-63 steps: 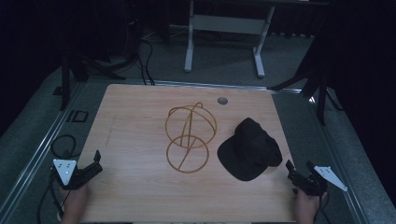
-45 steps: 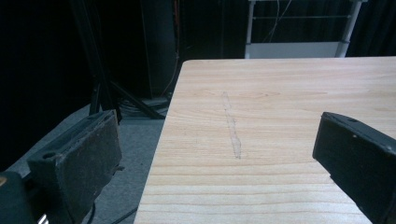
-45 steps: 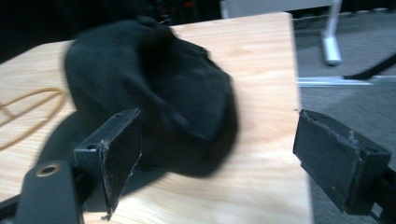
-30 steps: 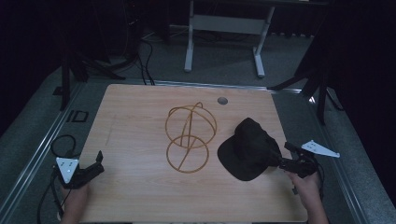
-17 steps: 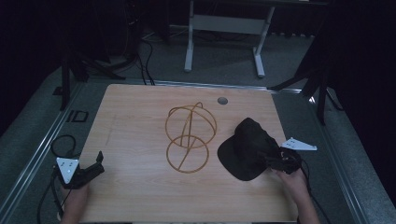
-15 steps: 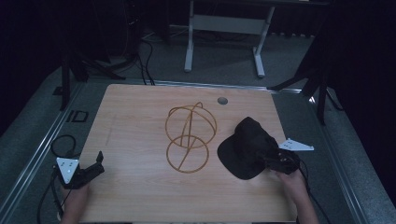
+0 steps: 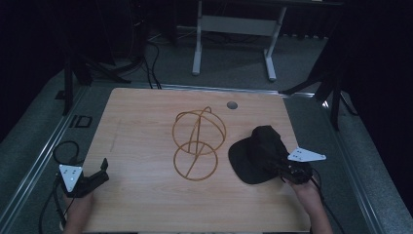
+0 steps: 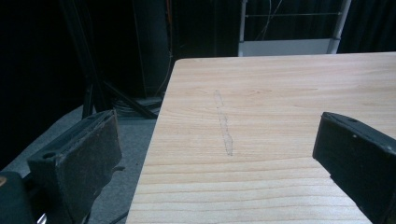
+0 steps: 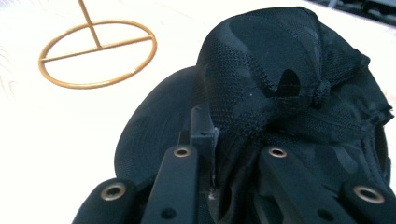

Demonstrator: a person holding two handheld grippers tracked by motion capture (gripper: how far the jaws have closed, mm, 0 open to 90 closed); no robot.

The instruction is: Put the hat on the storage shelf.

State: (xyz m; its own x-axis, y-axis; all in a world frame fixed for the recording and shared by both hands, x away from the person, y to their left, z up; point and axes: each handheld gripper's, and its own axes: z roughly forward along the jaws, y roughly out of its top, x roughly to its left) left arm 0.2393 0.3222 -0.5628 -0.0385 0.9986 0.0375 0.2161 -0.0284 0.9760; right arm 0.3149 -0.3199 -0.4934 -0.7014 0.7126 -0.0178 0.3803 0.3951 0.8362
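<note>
Right gripper (image 7: 273, 165): jaws were clamped on the black cap (image 7: 257, 152).
Left gripper (image 7: 101, 171): jaws stood apart over bare table (image 7: 146, 126).
Gold wire stand (image 7: 197, 144): beyond the cap.

The room is dim, its far walls lost in black. A pale wood-grain surface (image 7: 146, 122) stands on grey carpet floor (image 7: 234, 63), with a small round grommet (image 7: 232, 105) near its far edge. Beyond that edge stands a white metal frame (image 7: 234, 24). Dark stand legs (image 7: 336, 92) flank both far corners, and black cables (image 7: 151, 53) trail across the floor.
</note>
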